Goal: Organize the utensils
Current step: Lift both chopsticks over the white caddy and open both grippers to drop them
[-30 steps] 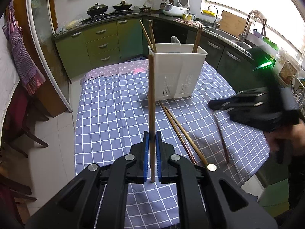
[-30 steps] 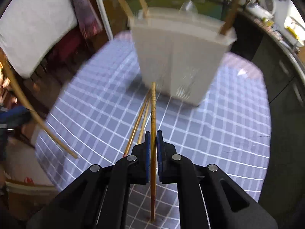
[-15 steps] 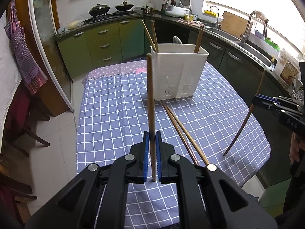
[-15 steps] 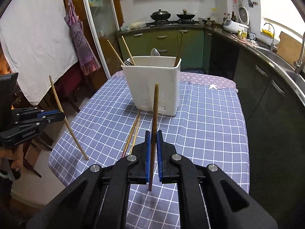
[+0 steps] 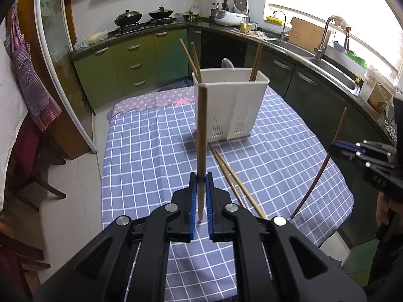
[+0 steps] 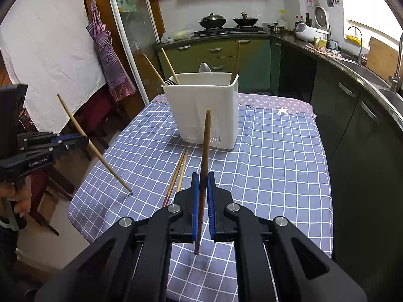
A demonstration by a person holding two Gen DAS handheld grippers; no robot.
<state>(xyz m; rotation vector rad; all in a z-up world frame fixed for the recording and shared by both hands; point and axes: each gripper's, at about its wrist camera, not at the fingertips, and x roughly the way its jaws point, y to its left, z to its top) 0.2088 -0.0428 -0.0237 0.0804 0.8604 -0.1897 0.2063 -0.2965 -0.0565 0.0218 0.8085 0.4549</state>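
A white utensil caddy (image 5: 231, 105) (image 6: 204, 105) stands at the far middle of the checked tablecloth (image 5: 151, 151). It holds several chopsticks and a spoon (image 6: 205, 67). My left gripper (image 5: 200, 181) is shut on a light wooden chopstick (image 5: 201, 125) held upright over the cloth's near edge. In the right wrist view that gripper (image 6: 83, 141) appears at the left. My right gripper (image 6: 203, 178) is shut on a darker chopstick (image 6: 205, 146), also steep, its lower tip off the cloth. Two loose chopsticks (image 5: 234, 176) (image 6: 177, 173) lie side by side in front of the caddy.
Green kitchen cabinets and a stove with pans (image 5: 141, 17) run behind the table. A sink with a tap (image 5: 327, 58) lies along the right counter. Dark wooden chairs (image 5: 27, 171) stand at the table's left. A hand (image 6: 17, 198) grips the left tool.
The right gripper has pulled back from close to the caddy to the table's right edge, lifting its dark chopstick off the cloth. The left gripper and its chopstick have stayed put.
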